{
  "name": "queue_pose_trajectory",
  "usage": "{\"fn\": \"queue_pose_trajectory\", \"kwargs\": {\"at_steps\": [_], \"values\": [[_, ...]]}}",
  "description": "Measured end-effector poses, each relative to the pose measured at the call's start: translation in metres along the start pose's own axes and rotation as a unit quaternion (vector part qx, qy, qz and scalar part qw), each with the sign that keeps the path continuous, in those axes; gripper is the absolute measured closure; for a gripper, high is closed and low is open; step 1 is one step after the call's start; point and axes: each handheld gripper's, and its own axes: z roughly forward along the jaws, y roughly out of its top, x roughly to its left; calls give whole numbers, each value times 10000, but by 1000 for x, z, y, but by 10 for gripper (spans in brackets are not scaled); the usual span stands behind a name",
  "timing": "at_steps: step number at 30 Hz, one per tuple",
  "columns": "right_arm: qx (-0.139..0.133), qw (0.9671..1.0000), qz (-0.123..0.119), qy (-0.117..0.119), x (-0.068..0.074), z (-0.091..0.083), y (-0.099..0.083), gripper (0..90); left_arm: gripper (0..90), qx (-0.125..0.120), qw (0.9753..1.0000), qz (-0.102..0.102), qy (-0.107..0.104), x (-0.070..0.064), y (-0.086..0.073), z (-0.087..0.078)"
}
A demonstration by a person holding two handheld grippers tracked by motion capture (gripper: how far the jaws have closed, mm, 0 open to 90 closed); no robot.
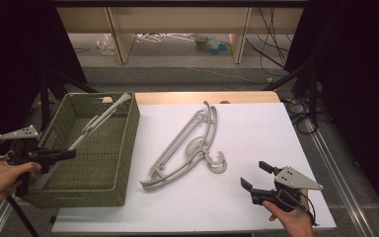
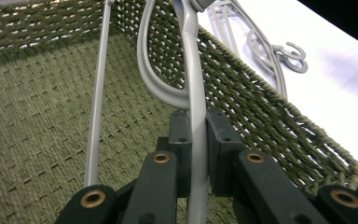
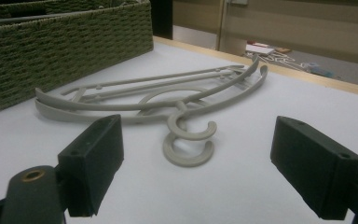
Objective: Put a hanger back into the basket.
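Left gripper [image 1: 54, 155] sits at the near-left corner of the woven basket [image 1: 128, 148], jaws pinched on the body of a grey hanger [image 2: 193, 93]. From the high view that held hanger [image 1: 98, 121] runs diagonally, near-left up to far-right, its far end resting on the basket's far rim. In the left gripper view its hook curves off to the left of the clamped bar, and a thin rail [image 2: 98, 93] hangs lower over the basket floor; whether any part touches the weave I cannot tell.

Right gripper [image 1: 261, 180] hovers over the near-right part of the table [image 1: 256, 128], jaws spread wide, nothing between them.

Loose hangers [image 1: 187, 148], two by the look of it, lie stacked flat mid-table. Their long axis slants from near-left to far-right; the hooks [image 3: 189, 140] point toward the near right, straight between the open jaws in the right gripper view.

Judgement: the right gripper is much the nearer to the pile. The hooks lie ahead and to its left, near but apart, so a short forward reach reaches them.
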Motion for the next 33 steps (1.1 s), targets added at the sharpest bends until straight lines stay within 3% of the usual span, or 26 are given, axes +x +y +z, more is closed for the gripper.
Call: {"fn": "queue_pose_trajectory", "kwargs": {"at_steps": [7, 15, 18, 20, 22, 27, 29, 31, 33], "values": [[14, 10000, -5, 6, 0, 0, 0, 180, 815, 167, 9996, -219, 12, 8, -5, 11], [6, 10000, -25, 33, 1, 1, 0, 180, 812, 400, 9975, -537, 240, 11, -4, 27], [9, 10000, -22, 40, 0, 1, 0, 180, 805, 549, 9956, -616, 433, 12, -3, 30], [7, 10000, -23, 38, 1, 1, 0, 180, 794, 803, 9935, -605, 534, 16, -1, 29], [9, 10000, -24, 44, 1, 1, 0, 180, 785, 907, 9914, -685, 648, 17, -2, 29], [17, 10000, -19, 55, 0, 1, 0, 180, 752, 1196, 9834, -845, 1068, 22, -2, 29], [23, 10000, -26, 36, 0, 1, 0, 180, 744, 1209, 9806, -967, 1202, 25, -2, 28], [22, 10000, -25, 35, 1, 1, 0, 180, 740, 1299, 9770, -913, 1422, 27, -2, 27], [57, 10000, -26, 51, 0, 1, 0, 180, 737, 1292, 9751, -954, 1532, 29, -2, 25]]}}
